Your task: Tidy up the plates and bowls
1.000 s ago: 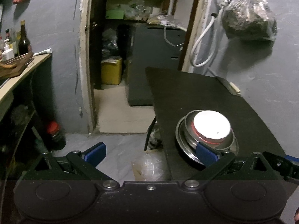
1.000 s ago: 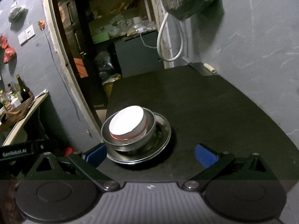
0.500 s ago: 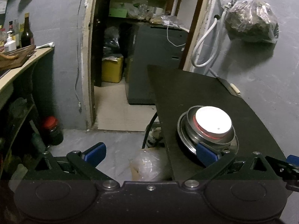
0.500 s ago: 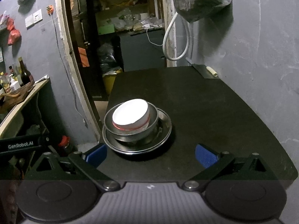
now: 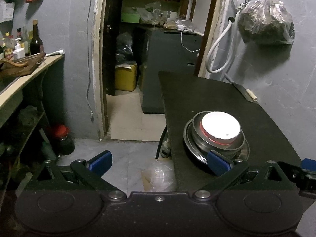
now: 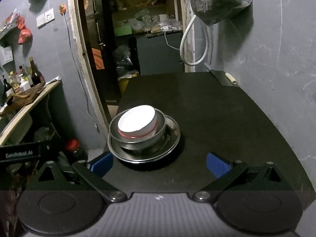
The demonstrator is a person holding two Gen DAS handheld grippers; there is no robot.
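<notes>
On the black table (image 6: 217, 118) near its left edge stands a stack: a white bowl with a red band (image 6: 137, 123) nested in a steel bowl (image 6: 142, 140), which sits on a steel plate (image 6: 171, 138). The same stack shows in the left wrist view, with the white bowl (image 5: 221, 126) above the steel plate (image 5: 189, 146). My left gripper (image 5: 160, 163) is open, off the table's left edge, its right finger in front of the plate's rim. My right gripper (image 6: 160, 164) is open and empty, just short of the stack.
A knife with a pale handle (image 6: 225, 77) lies at the table's far right corner by the wall. A bulging plastic bag (image 5: 264, 21) and a white hose (image 5: 219, 49) hang on the wall. A counter with bottles (image 5: 23, 45) is left. A bag (image 5: 158, 175) lies on the floor.
Both grippers have drawn back and risen from the stack, so more of the room and table shows. The stack has not moved. Both grippers stay open.
</notes>
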